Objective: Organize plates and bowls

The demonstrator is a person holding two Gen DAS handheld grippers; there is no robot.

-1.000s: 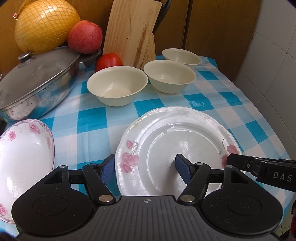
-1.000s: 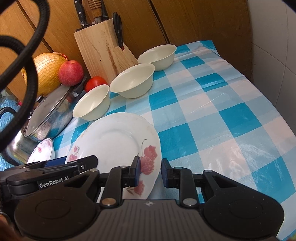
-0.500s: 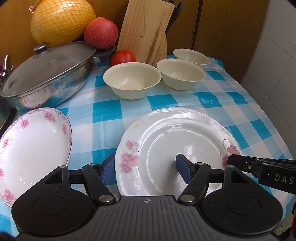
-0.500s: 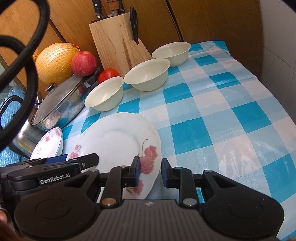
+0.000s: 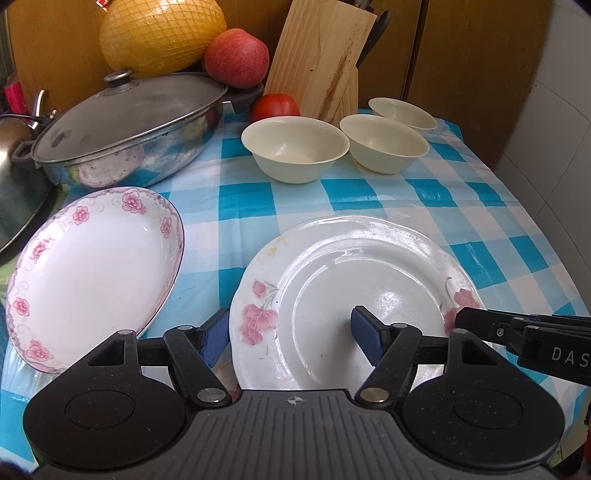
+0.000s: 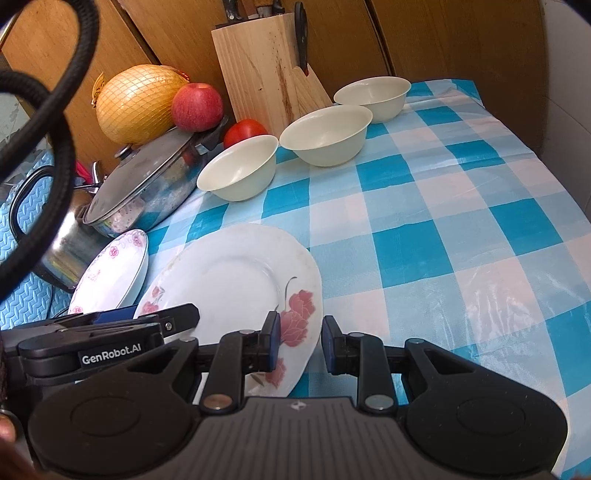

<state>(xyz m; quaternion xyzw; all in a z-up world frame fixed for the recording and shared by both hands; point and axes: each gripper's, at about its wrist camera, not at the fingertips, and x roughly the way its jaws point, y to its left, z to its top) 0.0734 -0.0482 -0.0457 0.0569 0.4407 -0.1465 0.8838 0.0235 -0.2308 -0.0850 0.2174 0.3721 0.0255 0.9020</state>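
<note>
Both views have slid sideways since a second ago, bringing the pink-rimmed dish point(image 5: 92, 273) fully into the left view. The flowered plate point(image 5: 354, 295) lies flat and round on the checked surface point(image 6: 461, 206), with no long axis. The left gripper point(image 5: 290, 332) straddles its near rim, fingers wide, while the right gripper point(image 6: 298, 343) stands narrow around the right edge; whether they pinch is unclear.

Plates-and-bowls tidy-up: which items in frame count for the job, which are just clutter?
Job items:
rose plate, held at its rim by the right gripper
pink-rimmed plate
three cream bowls

Clutter:
lidded pan
pomelo
apple
tomato
knife block
kettle
</note>
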